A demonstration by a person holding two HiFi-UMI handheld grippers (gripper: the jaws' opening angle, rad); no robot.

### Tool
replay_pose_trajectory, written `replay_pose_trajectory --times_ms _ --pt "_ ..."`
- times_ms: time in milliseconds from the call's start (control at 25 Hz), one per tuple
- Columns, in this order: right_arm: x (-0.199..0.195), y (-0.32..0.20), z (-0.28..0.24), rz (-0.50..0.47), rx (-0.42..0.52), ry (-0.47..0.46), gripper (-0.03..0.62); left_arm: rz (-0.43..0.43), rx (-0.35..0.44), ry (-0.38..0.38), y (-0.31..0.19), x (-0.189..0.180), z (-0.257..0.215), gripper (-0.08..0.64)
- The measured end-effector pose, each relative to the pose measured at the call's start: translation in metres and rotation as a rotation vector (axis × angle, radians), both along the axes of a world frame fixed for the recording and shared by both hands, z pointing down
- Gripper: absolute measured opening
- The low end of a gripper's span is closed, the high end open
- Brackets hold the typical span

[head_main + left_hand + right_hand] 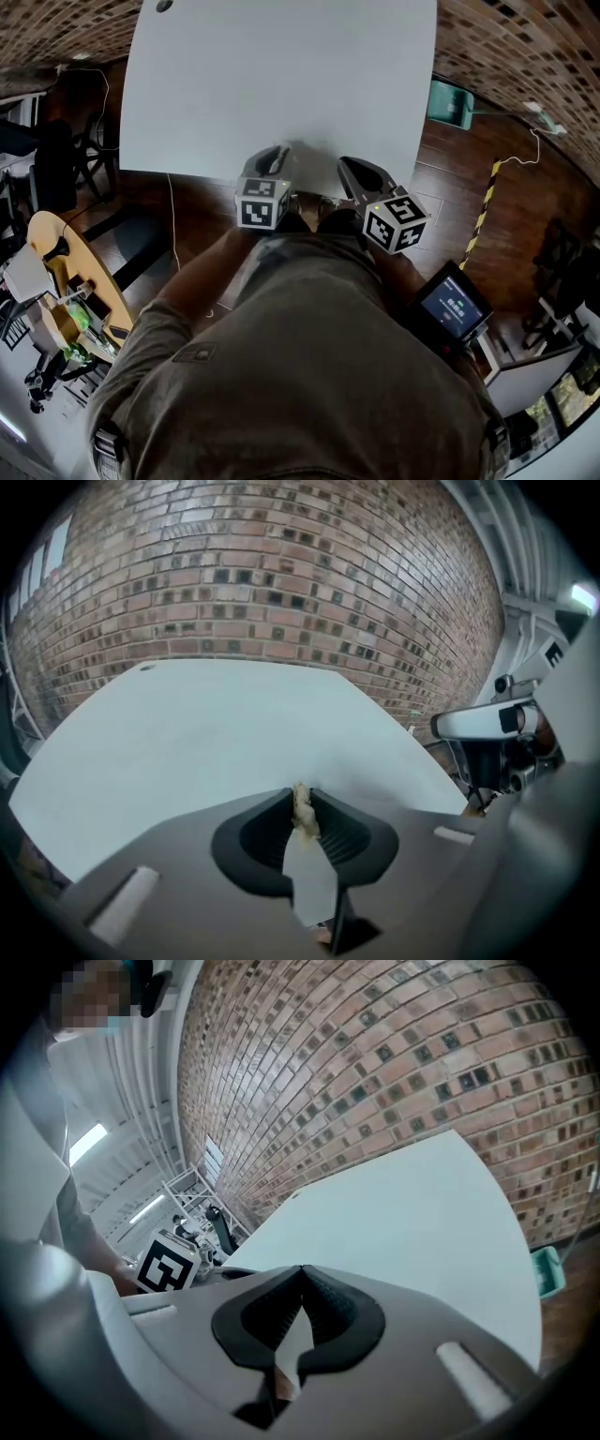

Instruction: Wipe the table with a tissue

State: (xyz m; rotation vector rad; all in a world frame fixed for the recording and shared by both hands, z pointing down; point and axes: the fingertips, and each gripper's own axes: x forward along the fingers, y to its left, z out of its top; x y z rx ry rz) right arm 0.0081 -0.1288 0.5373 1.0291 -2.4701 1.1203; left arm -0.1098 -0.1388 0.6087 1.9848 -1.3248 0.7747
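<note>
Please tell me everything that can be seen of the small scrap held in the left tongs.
The scrap is tiny, crumpled and pale beige, apparently soft tissue paper. It stands upright, pinched between the tips of the left tongs, whose jaws are shut on it. Behind it lies the white table; whether it touches that cannot be told.

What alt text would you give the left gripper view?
The left gripper pinches a small crumpled tissue scrap at its closed jaw tips, above the near edge of a white table; a brick wall rises behind.
</note>
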Motion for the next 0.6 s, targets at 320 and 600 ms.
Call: replay_pose_trajectory --times_ms 320,600 --pt "-0.007 -0.011 -0.002 -0.023 0.000 -0.008 0.012 -0.014 -0.016 -0.003 -0.002 -0.005 0.003 0.057" --pt "-0.001 -0.006 -0.003 0.007 0.003 0.010 0.012 0.082 -0.004 0.037 0.003 0.027 0.003 0.057"
